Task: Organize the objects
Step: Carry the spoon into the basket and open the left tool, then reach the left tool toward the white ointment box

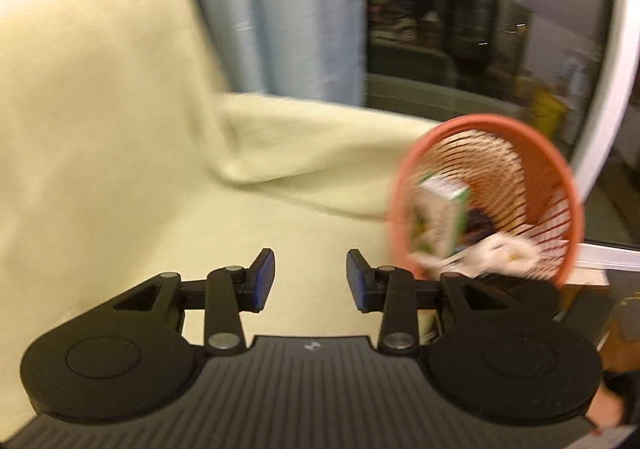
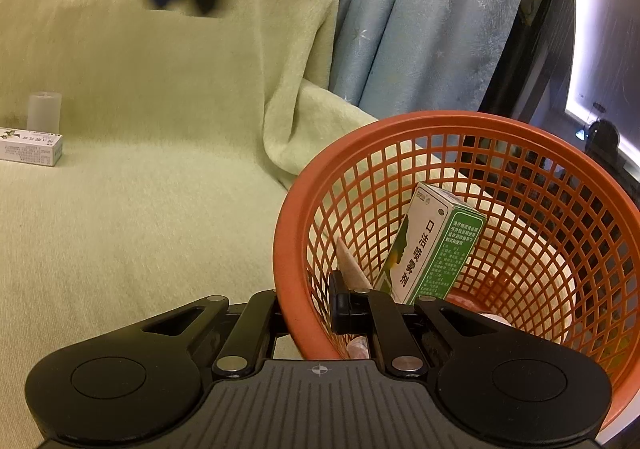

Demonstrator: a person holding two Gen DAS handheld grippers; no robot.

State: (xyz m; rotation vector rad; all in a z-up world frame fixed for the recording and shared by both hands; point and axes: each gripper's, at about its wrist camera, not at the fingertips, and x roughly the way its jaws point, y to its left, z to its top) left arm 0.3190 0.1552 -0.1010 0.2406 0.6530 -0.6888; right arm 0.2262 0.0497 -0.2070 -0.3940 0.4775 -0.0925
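Our right gripper [image 2: 306, 309] pinches the basket [image 2: 520, 153] rim. Our left gripper [image 1: 310, 281] is open, holding nothing. A green box [image 2: 434, 249] sits inside.

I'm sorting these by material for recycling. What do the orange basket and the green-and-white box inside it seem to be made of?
The round orange lattice basket looks like moulded plastic: thin uniform grid walls, smooth matt rim. The green-and-white rectangular box looks like printed cardboard, with sharp folded edges and slightly glossy printed faces; what it contains cannot be seen.

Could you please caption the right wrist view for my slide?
Right claw shut on the rim of the orange plastic mesh basket holding a green-and-white medicine box.
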